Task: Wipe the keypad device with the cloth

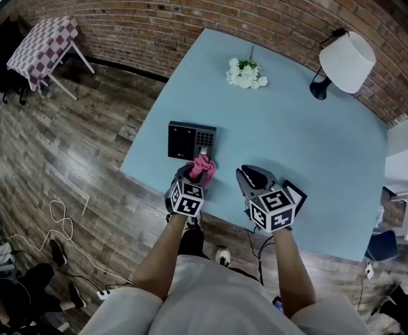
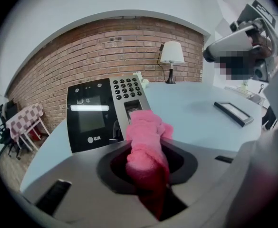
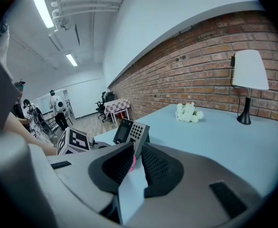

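Blue table, keypad device near its front-left edge, lying crosswise straight ahead of the left gripper, jaws clenched on the pink cloth at the device's near edge; right gripper further off, jaws slightly parted, empty.

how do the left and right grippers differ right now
The left gripper is shut on the pink cloth; the right gripper's jaws stand slightly apart with nothing between them. The left gripper holds the cloth at the keypad device's near edge; the right gripper hangs over bare blue table beside it. Both point forward across the table.
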{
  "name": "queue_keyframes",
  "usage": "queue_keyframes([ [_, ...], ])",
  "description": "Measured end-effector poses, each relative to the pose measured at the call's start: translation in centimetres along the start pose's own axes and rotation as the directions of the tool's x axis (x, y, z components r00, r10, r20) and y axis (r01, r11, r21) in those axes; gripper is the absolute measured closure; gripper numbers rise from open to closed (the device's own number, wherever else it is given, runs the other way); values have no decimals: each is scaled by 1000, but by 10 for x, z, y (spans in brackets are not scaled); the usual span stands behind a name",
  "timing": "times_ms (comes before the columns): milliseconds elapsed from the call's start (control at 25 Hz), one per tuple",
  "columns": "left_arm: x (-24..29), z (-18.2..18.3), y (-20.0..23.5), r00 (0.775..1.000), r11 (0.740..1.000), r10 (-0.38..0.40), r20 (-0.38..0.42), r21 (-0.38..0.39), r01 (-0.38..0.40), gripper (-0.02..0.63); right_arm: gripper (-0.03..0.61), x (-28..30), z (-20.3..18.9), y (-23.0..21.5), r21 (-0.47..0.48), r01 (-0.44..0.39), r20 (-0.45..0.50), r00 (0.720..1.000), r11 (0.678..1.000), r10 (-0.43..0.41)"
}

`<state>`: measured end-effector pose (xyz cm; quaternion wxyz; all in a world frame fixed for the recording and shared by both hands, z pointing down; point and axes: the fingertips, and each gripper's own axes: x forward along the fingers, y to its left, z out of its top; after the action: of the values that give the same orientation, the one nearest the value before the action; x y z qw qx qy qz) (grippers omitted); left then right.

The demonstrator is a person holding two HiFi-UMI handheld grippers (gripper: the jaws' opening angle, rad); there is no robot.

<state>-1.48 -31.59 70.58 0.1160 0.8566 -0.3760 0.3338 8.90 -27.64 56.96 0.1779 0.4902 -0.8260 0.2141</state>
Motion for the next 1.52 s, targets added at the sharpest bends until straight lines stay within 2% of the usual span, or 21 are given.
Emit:
queue_keyframes([
  [120, -4, -2, -1, 1000, 998, -4, 27, -55, 6, 474, 515, -3, 1, 1, 7, 8, 4, 1000, 1000, -9],
  [280, -11, -6, -7, 999, 999, -15, 51, -48, 17, 474, 515, -8, 7, 4, 33, 24, 21, 999, 999, -25],
  [480, -24, -11, -15, 995, 993, -54, 82, -100, 62, 472, 517, -32, 16, 16, 52, 12, 67, 998, 999, -15],
  [680, -64, -5, -17, 992, 993, 4, 124, -115, 11, 479, 517, -71, 22, 17, 13, 62, 103, 993, 998, -63],
  [800, -100, 6, -30, 985, 994, 34, 168, -110, -16, 480, 575, -103, 25, 17, -30, 113, 128, 986, 993, -108],
  [880, -126, 19, -39, 979, 995, 50, 197, -90, -32, 482, 575, -124, 27, 22, -60, 122, 146, 983, 991, -112],
  [1040, -184, 54, -57, 954, 995, 95, 284, -49, -84, 482, 575, -164, 27, 35, -97, 109, 190, 978, 989, -89],
  [1240, -266, 94, -85, 909, 989, 145, 390, -32, -144, 482, 577, -213, 38, 52, -112, 92, 241, 968, 989, -63],
  [1520, -354, 121, -102, 846, 974, 213, 490, -37, -223, 482, 577, -263, 71, 99, -175, 39, 313, 950, 984, 18],
])
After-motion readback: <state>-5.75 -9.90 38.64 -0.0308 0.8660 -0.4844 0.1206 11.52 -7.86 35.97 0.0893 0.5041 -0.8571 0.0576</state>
